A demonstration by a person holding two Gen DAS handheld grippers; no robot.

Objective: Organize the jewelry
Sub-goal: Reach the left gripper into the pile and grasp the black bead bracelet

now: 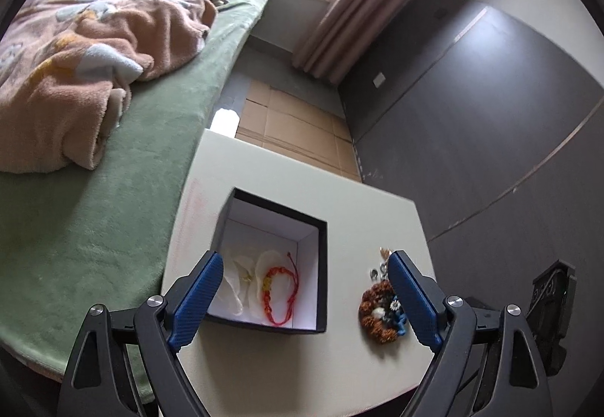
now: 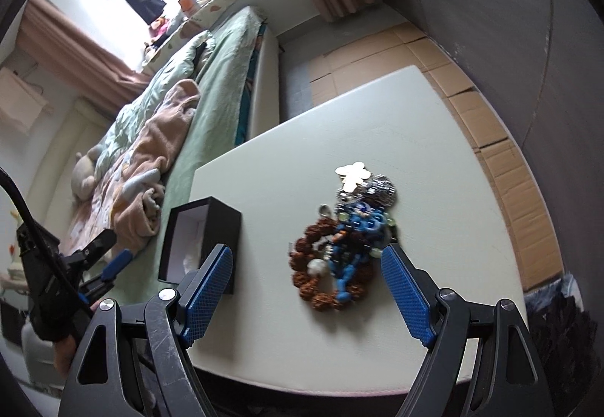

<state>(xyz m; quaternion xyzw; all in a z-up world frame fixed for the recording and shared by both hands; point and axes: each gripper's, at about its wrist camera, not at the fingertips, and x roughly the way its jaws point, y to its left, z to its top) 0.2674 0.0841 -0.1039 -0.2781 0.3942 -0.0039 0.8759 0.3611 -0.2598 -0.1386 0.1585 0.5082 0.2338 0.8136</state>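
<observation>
— Where is the jewelry, and what are your claws doing?

— The heap of jewelry (image 2: 341, 247) lies on the bench (image 2: 415, 122), straight ahead of your right claw (image 2: 306, 268) at twelve o'clock. The black box (image 1: 270, 262) sits at nine o'clock from the heap, with a red cord bracelet (image 1: 277, 290) already inside. Your right claw is spread wide and holds nothing; your left claw (image 1: 304, 281) is likewise wide, above the box.

— How will the heap handle?

— Probably light, limp and tangled. The brown bead bracelet (image 2: 324, 281) looks knobbly, so it should give you good purchase; take it across its ring at six o'clock. The blue strand (image 2: 356, 243) lies over it and may drag along.
</observation>
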